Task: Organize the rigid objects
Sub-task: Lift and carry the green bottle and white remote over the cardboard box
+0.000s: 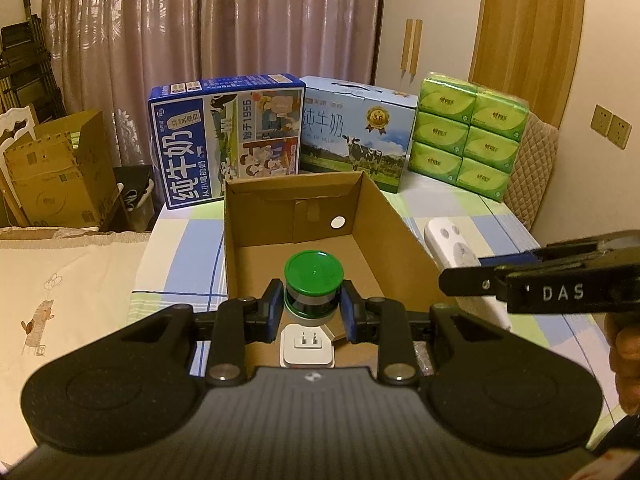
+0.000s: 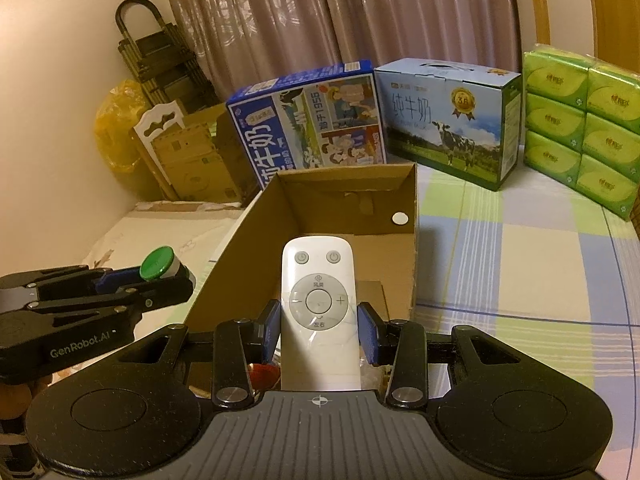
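My left gripper [image 1: 312, 306] is shut on a small jar with a green lid [image 1: 314, 278], held over the near end of an open cardboard box [image 1: 404, 236]. Below the jar a white plug adapter [image 1: 307, 346] shows. In the right wrist view my right gripper [image 2: 319, 326] is shut on a white remote control [image 2: 319, 312], its buttons facing up, above the near edge of the same cardboard box [image 2: 412, 248]. The left gripper [image 2: 160, 276] with the green-lidded jar [image 2: 157, 264] appears at the left there. The remote [image 1: 452, 246] and the right gripper [image 1: 500, 284] show at the right in the left wrist view.
Behind the box stand a dark blue milk carton case [image 1: 228, 140], a light blue milk case [image 1: 360, 132] and a pack of green tissue packets [image 1: 468, 132] on a checked cloth [image 2: 520, 260]. Folded cardboard [image 1: 52, 176] and a folding ladder [image 2: 160, 60] stand at the left.
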